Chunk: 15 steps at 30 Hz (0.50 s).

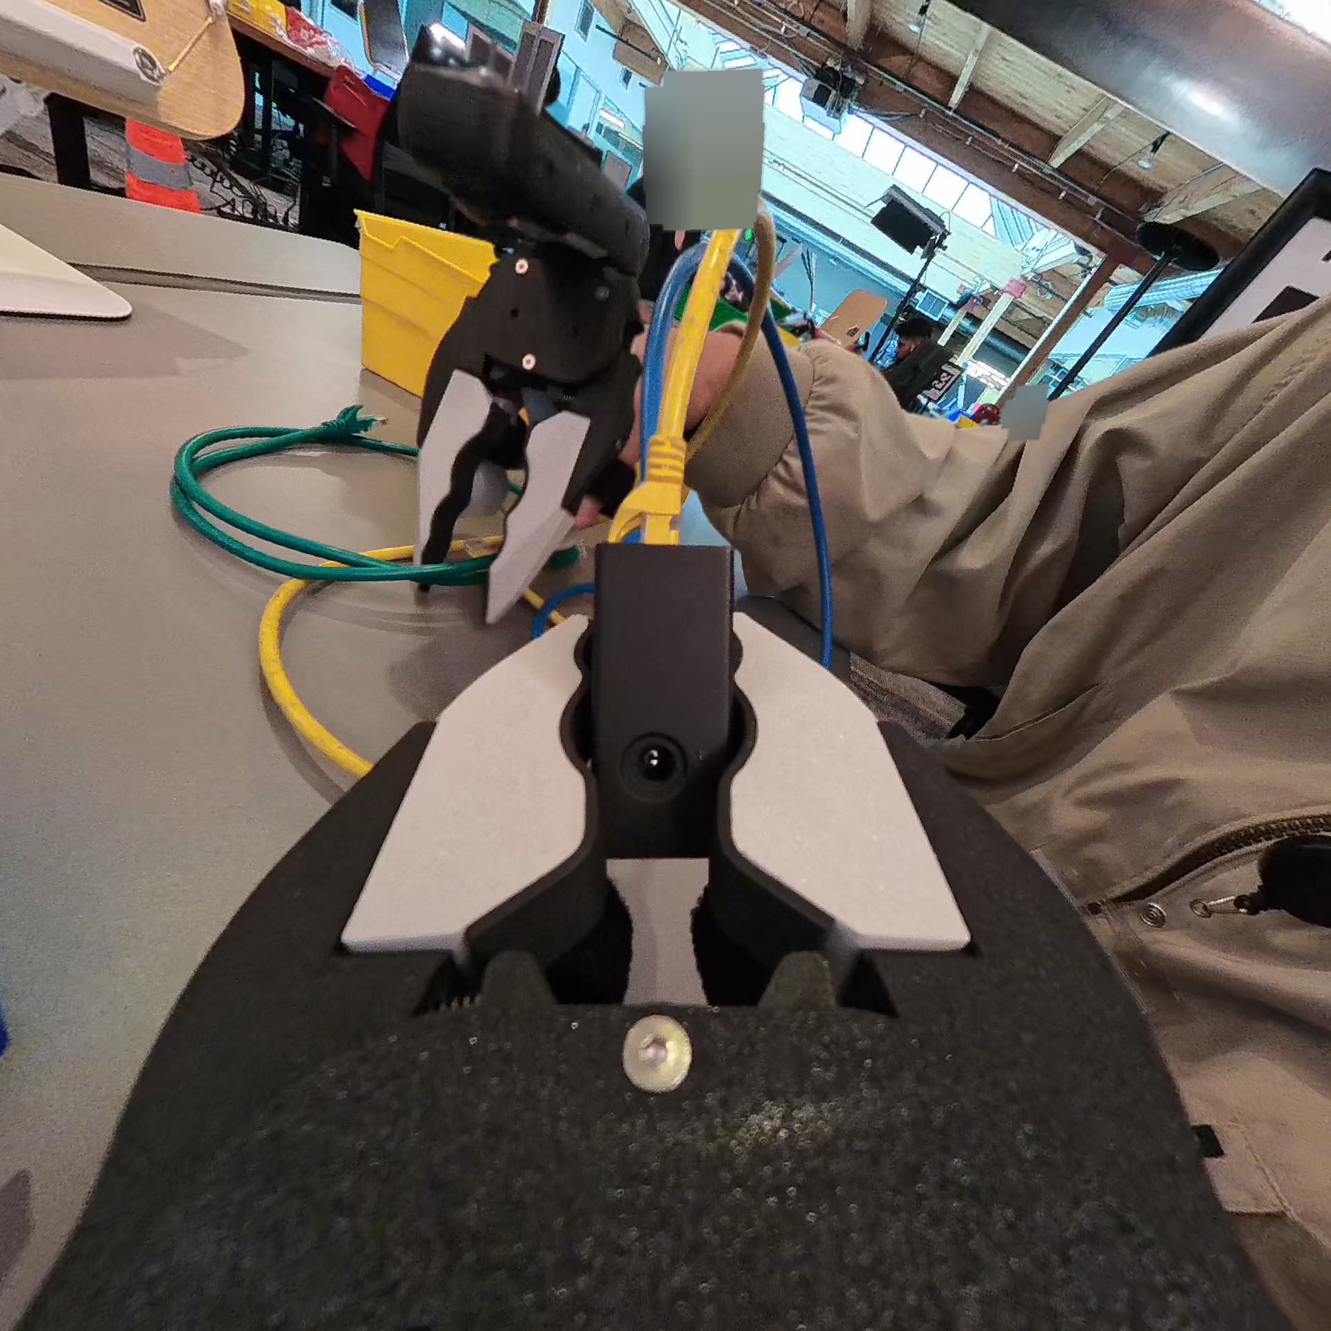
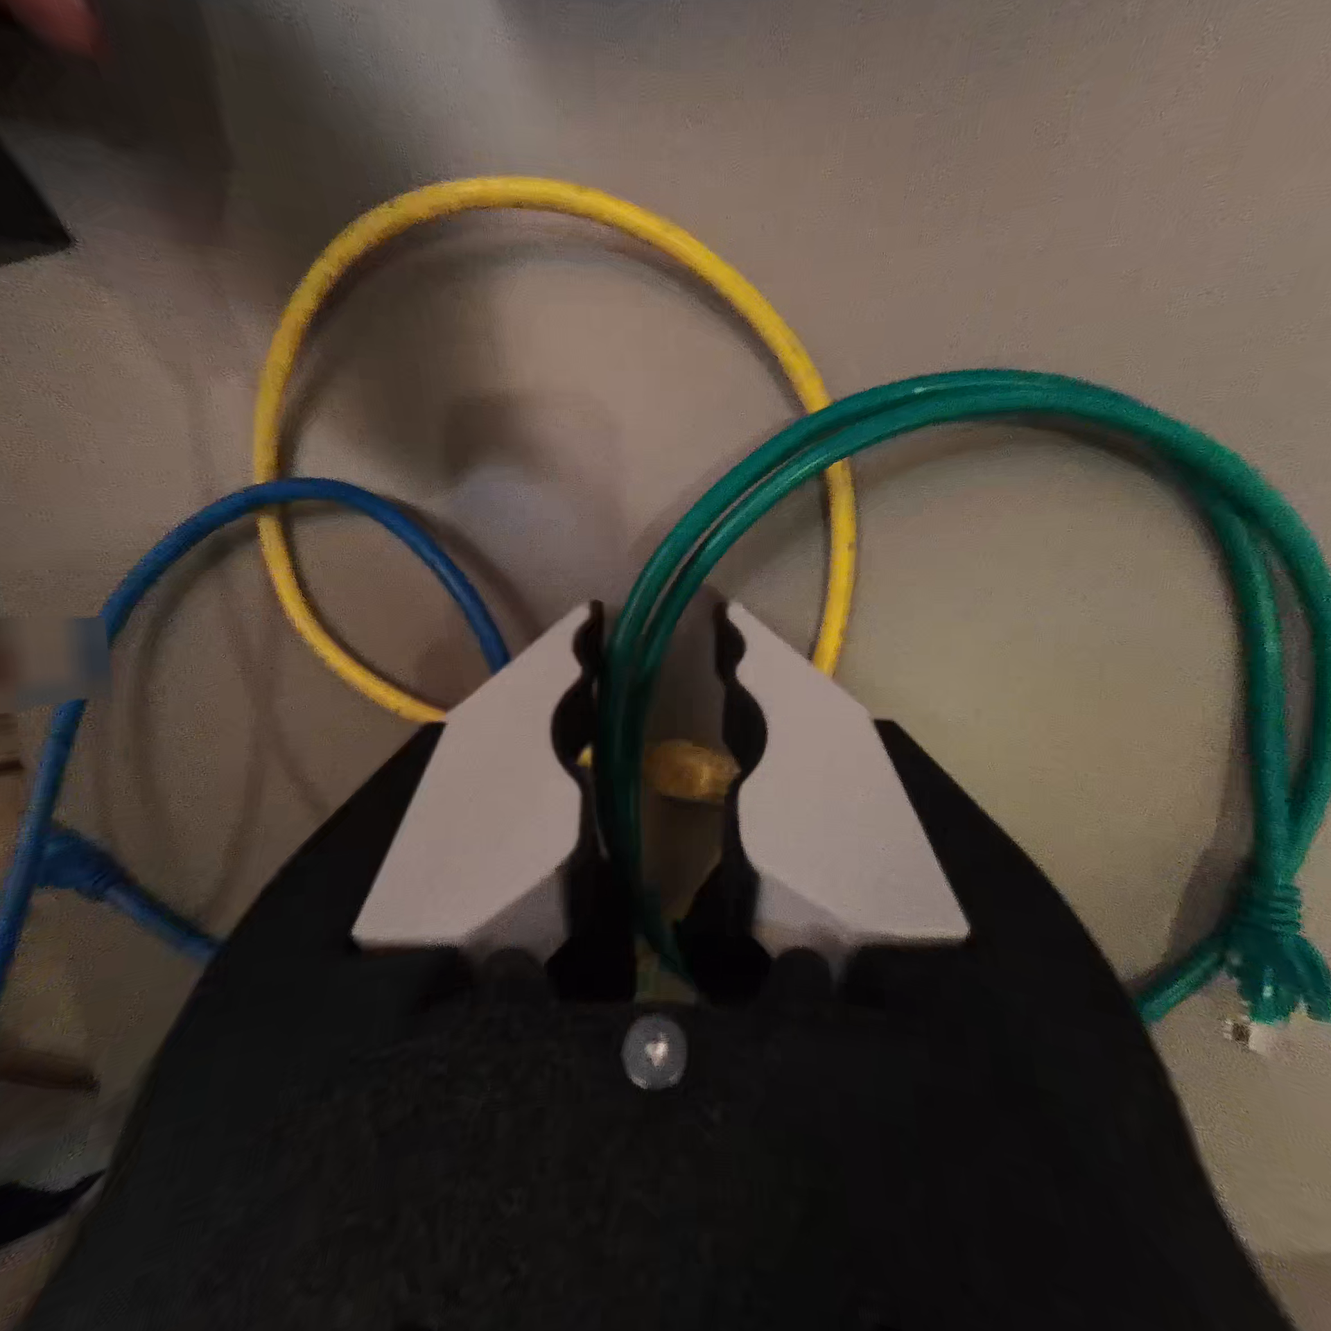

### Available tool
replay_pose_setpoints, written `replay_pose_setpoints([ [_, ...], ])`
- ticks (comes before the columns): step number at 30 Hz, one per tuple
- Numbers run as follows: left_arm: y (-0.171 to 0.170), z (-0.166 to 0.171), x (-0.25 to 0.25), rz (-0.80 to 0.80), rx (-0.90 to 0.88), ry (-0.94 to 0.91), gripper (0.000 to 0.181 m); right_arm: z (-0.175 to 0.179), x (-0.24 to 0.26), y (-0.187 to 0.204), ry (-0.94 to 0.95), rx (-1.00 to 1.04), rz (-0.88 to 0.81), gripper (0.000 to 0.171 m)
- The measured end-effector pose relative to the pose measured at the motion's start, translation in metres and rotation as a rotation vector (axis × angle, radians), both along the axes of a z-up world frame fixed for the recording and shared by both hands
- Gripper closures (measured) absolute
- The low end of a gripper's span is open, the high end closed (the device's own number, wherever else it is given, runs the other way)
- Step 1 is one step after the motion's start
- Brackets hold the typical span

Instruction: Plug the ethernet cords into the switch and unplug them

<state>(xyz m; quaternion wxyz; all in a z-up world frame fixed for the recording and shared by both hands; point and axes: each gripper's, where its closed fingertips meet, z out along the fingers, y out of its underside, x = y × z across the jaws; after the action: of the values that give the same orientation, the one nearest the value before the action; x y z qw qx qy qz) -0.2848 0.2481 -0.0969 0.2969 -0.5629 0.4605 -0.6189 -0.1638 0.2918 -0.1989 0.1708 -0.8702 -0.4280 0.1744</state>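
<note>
My left gripper (image 1: 659, 626) is shut on the black switch (image 1: 662, 691) and holds it upright. A yellow ethernet cord (image 1: 673, 403) is plugged into the switch's far end, and a blue cord (image 1: 799, 446) loops behind it. My right gripper (image 1: 468, 587) points down at the grey table (image 1: 144, 648), over the green cord (image 1: 238, 533). In the right wrist view, my right gripper (image 2: 657, 612) is open. Two green cord strands (image 2: 634, 648) and a loose yellow plug (image 2: 691, 774) lie between its fingers. The green plug (image 2: 1275, 987) lies at the right.
A yellow bin (image 1: 418, 302) stands on the table behind the right gripper. A person's tan sleeve (image 1: 1008, 540) fills the right side. A white flat object (image 1: 50, 288) lies at the far left. Yellow (image 2: 547, 191) and blue (image 2: 324, 490) cord loops lie on the table.
</note>
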Motion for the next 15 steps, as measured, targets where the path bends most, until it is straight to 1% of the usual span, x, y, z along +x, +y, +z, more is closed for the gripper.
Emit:
replay_pose_setpoints([
  [1, 0.000, 0.000, 0.000, -0.001, 0.000, 0.000, 0.151, 0.002, -0.001, 0.004, 0.007, 0.032, -0.003, 0.156],
  [3, 0.000, -0.001, 0.000, -0.001, -0.003, 0.003, 0.151, 0.004, -0.002, 0.008, 0.044, 0.040, -0.036, 0.161],
  [5, 0.000, -0.002, 0.001, -0.003, -0.006, 0.005, 0.151, 0.016, -0.004, 0.016, 0.158, 0.029, -0.112, 0.164],
  [6, 0.000, -0.001, 0.001, -0.002, -0.007, 0.003, 0.151, 0.028, -0.007, 0.020, 0.261, 0.028, -0.159, 0.164],
  [8, 0.001, -0.001, 0.000, 0.003, -0.007, 0.003, 0.151, 0.063, -0.010, 0.031, 0.521, 0.029, -0.255, 0.165],
  [11, 0.002, -0.001, 0.000, 0.006, -0.012, 0.002, 0.151, 0.139, -0.002, 0.038, 1.035, -0.017, -0.343, 0.165],
  [12, 0.002, -0.002, 0.000, 0.007, -0.013, 0.002, 0.151, 0.159, 0.006, 0.039, 1.171, -0.033, -0.359, 0.166],
  [13, 0.002, -0.002, 0.000, 0.006, -0.015, 0.003, 0.151, 0.171, 0.016, 0.041, 1.242, -0.031, -0.378, 0.166],
  [14, 0.002, -0.002, 0.001, 0.004, -0.015, 0.004, 0.151, 0.173, 0.025, 0.043, 1.228, 0.006, -0.401, 0.166],
  [15, 0.002, -0.002, 0.001, 0.004, -0.013, 0.005, 0.151, 0.173, 0.033, 0.045, 1.168, 0.071, -0.410, 0.166],
])
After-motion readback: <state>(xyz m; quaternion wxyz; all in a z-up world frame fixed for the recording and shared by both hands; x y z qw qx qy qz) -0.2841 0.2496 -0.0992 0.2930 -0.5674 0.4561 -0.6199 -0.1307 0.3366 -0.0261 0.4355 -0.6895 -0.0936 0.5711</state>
